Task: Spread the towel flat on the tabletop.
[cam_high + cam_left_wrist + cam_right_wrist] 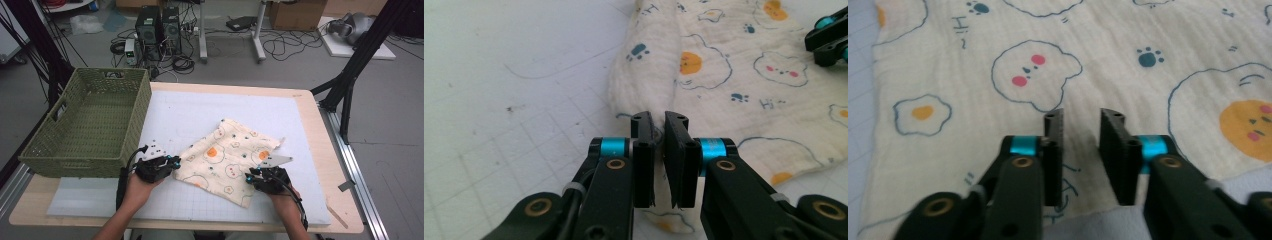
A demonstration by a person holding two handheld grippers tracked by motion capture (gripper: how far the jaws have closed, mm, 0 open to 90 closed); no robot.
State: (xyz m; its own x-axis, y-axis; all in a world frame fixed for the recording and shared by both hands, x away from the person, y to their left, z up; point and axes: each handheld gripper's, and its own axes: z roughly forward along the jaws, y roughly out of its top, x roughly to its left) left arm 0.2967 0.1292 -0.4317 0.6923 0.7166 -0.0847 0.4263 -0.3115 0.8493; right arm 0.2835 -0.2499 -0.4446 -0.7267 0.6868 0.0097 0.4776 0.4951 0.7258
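Lab setup: computer towers (159, 30) on bare grey floor (300, 70), loose cables (285, 47) everywhere, black tripod legs (350, 80), cardboard box (297, 14), white gridded mat (200, 120) on the worktable (345, 200).

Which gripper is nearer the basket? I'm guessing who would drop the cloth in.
Left. The left gripper is right beside the basket, at the cloth's left corner; the right gripper is at its other near corner.
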